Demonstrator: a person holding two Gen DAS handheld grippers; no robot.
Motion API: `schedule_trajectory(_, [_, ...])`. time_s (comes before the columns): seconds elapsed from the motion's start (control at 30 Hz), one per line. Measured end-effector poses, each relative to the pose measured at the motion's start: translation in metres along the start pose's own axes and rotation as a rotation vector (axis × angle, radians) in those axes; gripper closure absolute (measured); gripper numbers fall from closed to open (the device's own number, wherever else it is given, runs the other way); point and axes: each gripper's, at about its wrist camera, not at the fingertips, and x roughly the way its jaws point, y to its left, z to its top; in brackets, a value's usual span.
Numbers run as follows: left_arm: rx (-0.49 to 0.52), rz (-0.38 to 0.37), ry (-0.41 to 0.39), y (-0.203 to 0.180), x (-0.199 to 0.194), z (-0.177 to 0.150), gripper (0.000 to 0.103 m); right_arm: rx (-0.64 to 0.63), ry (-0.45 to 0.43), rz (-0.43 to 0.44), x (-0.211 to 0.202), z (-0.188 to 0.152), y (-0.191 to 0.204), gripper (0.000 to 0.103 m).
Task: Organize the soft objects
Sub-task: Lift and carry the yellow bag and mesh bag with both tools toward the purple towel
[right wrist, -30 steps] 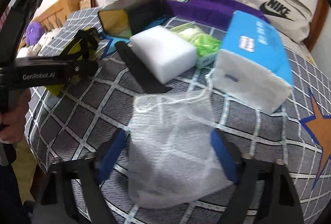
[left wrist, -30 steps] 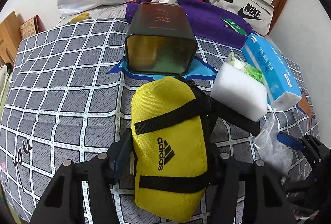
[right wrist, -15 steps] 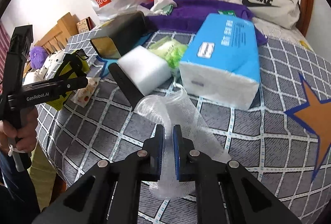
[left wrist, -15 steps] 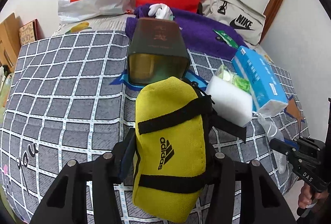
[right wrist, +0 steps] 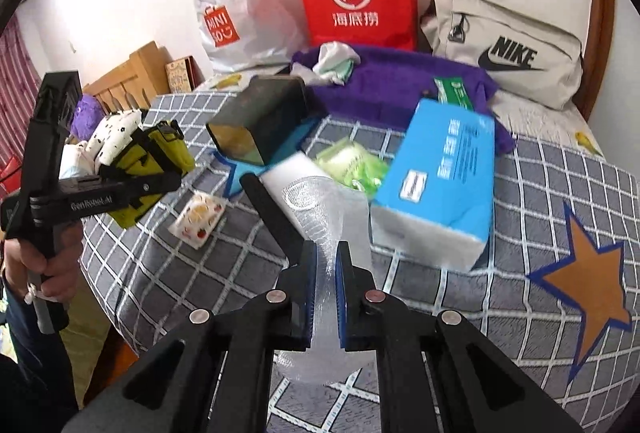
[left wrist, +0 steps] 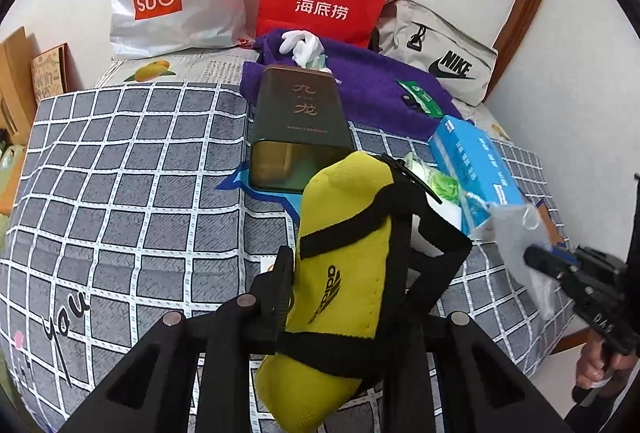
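Lifting off the checked bedspread now — both items were resting on it a second ago. Left gripper is clamped on the yellow pouch, raised and tilted; right gripper, jaws nearly closed, pinches the mesh bag, carried clear. Judgement: both picks secured — placing comes next.

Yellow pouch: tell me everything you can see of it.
The yellow pouch is soft, knit-looking fabric with black straps, black trim and a black Adidas logo. It is clamped between the left gripper fingers, lifted off the bed and tilted. A black strap loop hangs on its right side. Nothing else visibly touches it.
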Motion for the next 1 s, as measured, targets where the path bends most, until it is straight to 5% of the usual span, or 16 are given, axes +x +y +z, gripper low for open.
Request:
schedule_trajectory(0.6, [-0.021,-0.033,-0.048,0.008,-0.013,0.035,0.083,-0.010,-0.064,-0.010,-0.010,0.040,-0.009,0.094])
schedule_trajectory(1.0, [0.018,0.018,-0.078,0.002,-0.010,0.082,0.083,-0.023,-0.114,-0.004,-0.003,0.091,-0.021,0.094])
